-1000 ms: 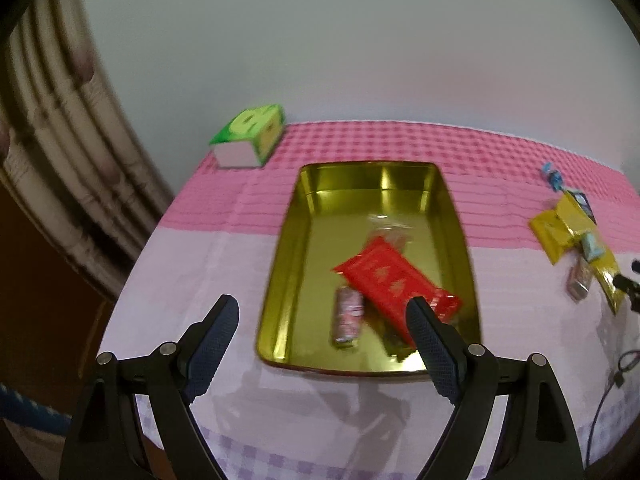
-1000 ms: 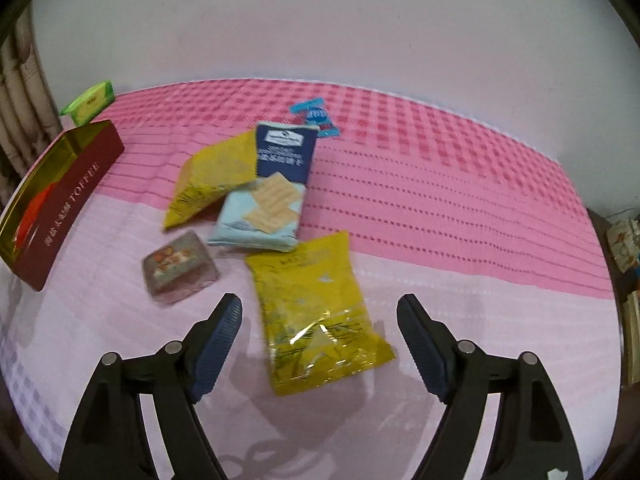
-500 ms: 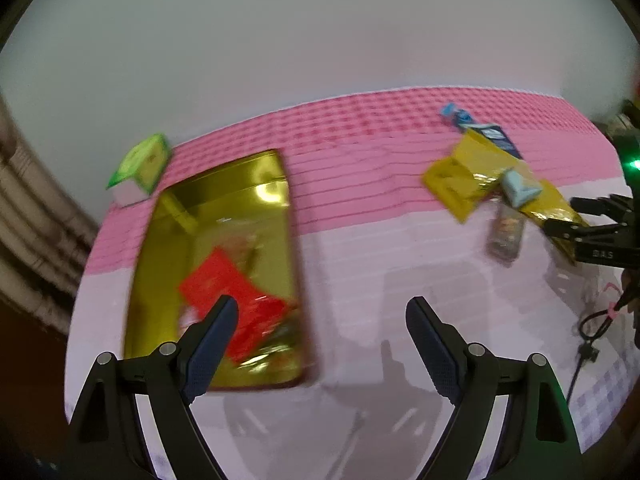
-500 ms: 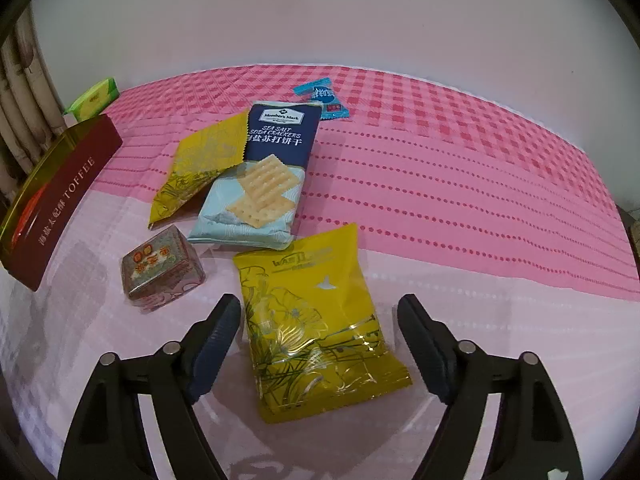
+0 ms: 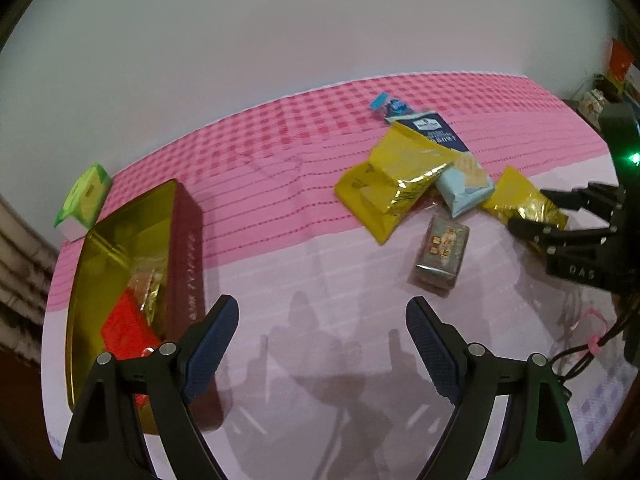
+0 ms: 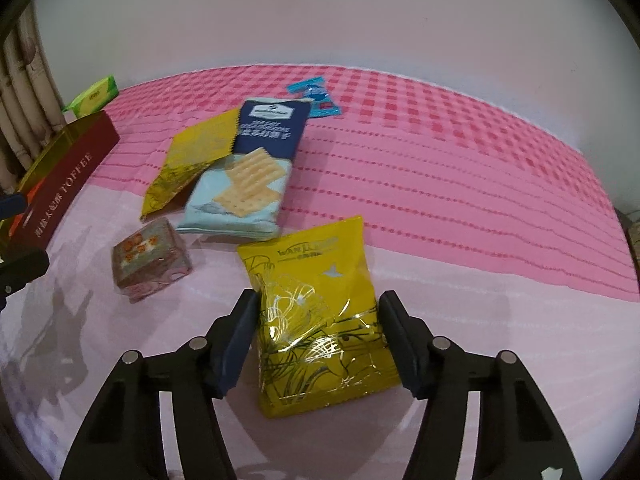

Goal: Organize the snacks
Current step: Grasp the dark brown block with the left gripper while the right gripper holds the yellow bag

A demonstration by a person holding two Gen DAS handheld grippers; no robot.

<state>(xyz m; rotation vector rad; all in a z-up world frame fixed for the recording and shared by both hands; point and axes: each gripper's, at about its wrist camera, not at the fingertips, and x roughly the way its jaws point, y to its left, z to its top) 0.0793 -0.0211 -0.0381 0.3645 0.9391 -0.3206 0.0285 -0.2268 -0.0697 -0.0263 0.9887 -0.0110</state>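
Observation:
My right gripper [image 6: 318,312] has its jaws closing on a yellow snack bag [image 6: 312,280], and both pads touch its crinkled sides; the bag lies on the pink cloth. The same gripper [image 5: 534,210] appears at the right of the left wrist view, around that bag [image 5: 516,192]. My left gripper [image 5: 320,320] hangs open over bare cloth between the gold tin [image 5: 120,248] and the snack pile. Inside the tin lies a red packet [image 5: 124,328]. Loose nearby are a brown wrapped cake [image 6: 150,258], a cracker pack [image 6: 248,184] and a second yellow bag [image 6: 192,160].
A small blue candy [image 6: 316,96] lies behind the pile. A green box [image 5: 84,200] sits at the table's far left corner behind the tin [image 6: 68,168]. A white wall backs the table. Cables hang at the right edge [image 5: 588,344].
My left gripper has swung right from above the tin to the cloth beside it. The right gripper has narrowed until its fingers meet the yellow bag's sides.

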